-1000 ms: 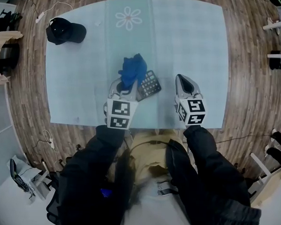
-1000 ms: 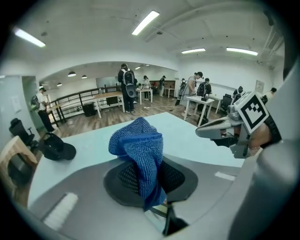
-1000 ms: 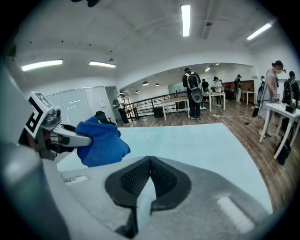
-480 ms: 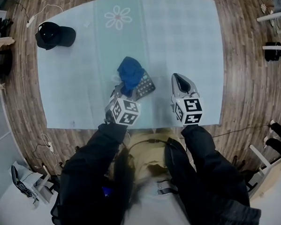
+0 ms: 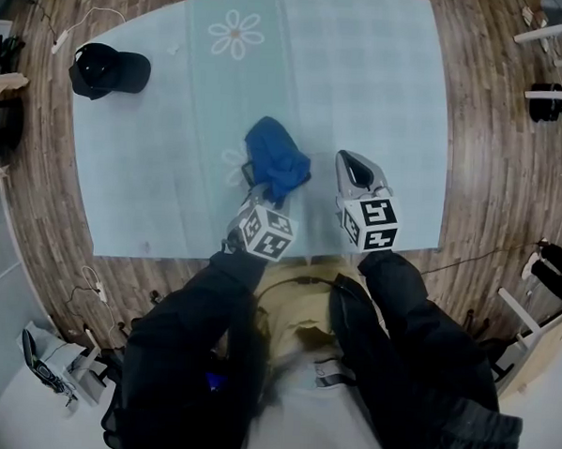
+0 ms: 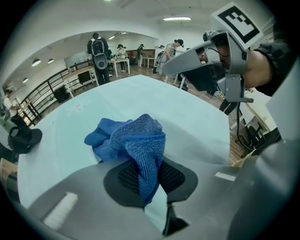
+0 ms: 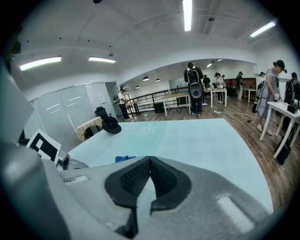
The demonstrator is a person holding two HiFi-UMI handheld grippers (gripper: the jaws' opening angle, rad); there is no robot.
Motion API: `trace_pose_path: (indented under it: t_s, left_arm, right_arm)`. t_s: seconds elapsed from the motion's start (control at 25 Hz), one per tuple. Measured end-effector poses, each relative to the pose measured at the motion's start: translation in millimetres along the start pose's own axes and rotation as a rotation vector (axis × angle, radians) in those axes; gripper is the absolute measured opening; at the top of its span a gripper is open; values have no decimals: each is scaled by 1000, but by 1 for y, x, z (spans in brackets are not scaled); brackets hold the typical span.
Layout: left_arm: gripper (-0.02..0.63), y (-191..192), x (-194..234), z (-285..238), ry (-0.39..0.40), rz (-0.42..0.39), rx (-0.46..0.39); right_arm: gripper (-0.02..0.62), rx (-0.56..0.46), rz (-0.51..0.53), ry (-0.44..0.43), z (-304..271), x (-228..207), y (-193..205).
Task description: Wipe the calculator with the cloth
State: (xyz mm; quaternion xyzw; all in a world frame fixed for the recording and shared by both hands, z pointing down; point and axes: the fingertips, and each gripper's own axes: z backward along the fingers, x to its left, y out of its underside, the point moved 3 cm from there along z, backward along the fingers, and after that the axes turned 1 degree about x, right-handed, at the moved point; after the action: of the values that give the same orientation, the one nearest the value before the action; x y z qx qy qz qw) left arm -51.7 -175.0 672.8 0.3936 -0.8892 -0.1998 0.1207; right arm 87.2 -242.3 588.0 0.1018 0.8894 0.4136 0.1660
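Left gripper (image 6: 149, 180) clenching blue cloth (image 6: 136, 140) over hidden calculator; right gripper (image 7: 149, 165) sitting shut, empty. Unbraced calculator risking skidding under wipe.

**Open-plan workroom or lab**

Ahead of the right gripper (image 7: 149, 161), beyond the pale-blue table (image 7: 197, 140), people (image 7: 194, 89) are seen standing at worktables (image 7: 180, 97) under ceiling strip lights (image 7: 187, 11). Glass partitions (image 7: 70, 110) are seen to its left, plank flooring (image 7: 243, 117) to its right.

blue cloth (image 6: 136, 143) pinched between jaws
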Motion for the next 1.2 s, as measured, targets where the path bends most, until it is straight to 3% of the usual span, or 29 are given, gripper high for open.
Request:
trace_pose_path:
  t_s: [0.36, 0.6, 0.84, 1.2]
  left_arm:
    - [58, -2, -34, 9, 145, 102, -41]
    - [58, -35, -30, 42, 186, 196, -191]
    - [58, -80, -11, 90, 166, 293, -373]
    - [58, -133, 25, 167, 16, 336, -598]
  right_arm:
    - [0, -9, 10, -11, 3, 5, -3]
    - [0, -48, 6, -1, 15, 2, -16]
    - [1, -116, 12, -4, 34, 7, -44]
    - [2, -259, 38, -54, 57, 40, -105]
